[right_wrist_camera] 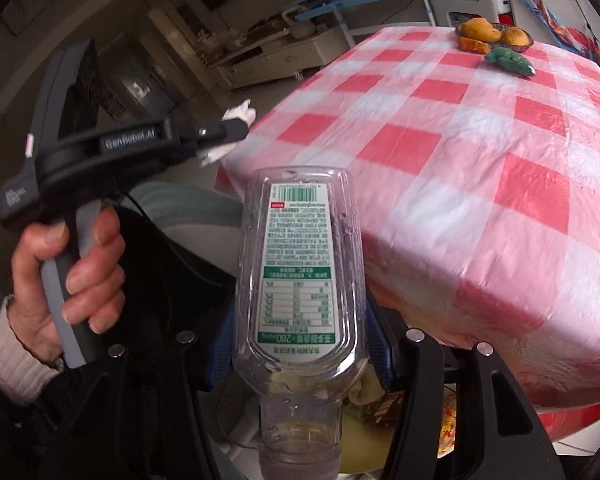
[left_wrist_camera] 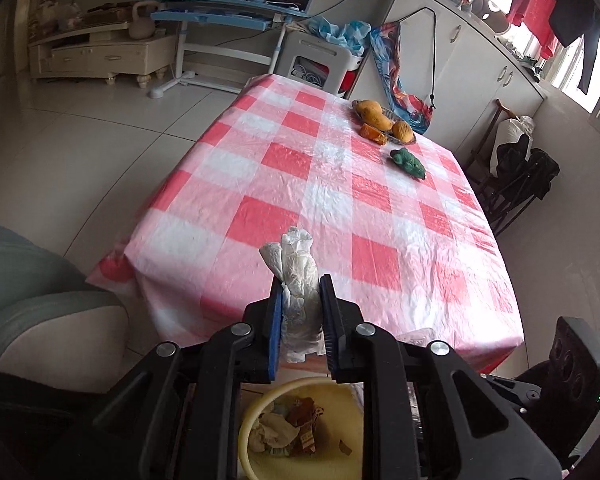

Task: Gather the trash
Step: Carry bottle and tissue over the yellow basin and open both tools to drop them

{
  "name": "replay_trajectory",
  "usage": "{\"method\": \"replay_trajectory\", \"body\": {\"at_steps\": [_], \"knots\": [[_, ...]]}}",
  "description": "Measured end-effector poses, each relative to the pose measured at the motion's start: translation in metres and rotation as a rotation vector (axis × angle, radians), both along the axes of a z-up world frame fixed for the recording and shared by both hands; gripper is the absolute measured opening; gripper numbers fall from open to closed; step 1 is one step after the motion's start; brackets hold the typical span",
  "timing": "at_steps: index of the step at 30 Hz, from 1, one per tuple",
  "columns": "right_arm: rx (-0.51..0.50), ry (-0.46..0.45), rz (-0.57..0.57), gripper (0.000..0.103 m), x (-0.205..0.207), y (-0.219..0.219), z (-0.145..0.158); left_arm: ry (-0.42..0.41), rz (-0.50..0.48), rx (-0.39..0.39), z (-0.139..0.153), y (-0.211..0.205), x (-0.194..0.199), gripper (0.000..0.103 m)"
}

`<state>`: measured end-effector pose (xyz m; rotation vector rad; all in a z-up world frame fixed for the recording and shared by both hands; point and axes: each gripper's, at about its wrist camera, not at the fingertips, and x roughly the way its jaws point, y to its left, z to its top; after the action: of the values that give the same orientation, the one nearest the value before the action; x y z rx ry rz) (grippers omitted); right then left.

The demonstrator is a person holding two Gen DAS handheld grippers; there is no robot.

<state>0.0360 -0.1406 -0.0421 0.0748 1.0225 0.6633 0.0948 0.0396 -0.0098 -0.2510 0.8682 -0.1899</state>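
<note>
My left gripper is shut on a crumpled white tissue, held past the near edge of the checked table. Below it sits a yellow bin holding paper scraps. The right wrist view shows that left gripper from the side, gripped by a hand, with the tissue poking out of its tip. My right gripper is shut on a clear empty plastic bottle with a green and white label, neck pointing toward the camera, above the yellow bin.
On the table's far side stand a basket of orange fruit and a green toy. A grey chair stands to the left. White cabinets, a stool and a blue desk lie beyond. Tiled floor surrounds the table.
</note>
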Motion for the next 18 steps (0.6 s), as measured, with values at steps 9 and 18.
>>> {"method": "replay_trajectory", "body": {"at_steps": [9, 18], "knots": [[-0.07, -0.096, -0.206, 0.066, -0.013, -0.027, 0.013, 0.042, -0.043, 0.011, -0.015, -0.015, -0.048, 0.017], [-0.029, -0.386, -0.416, 0.085, -0.031, -0.051, 0.065, 0.151, -0.2, 0.113, -0.042, -0.052, -0.074, 0.04]]}}
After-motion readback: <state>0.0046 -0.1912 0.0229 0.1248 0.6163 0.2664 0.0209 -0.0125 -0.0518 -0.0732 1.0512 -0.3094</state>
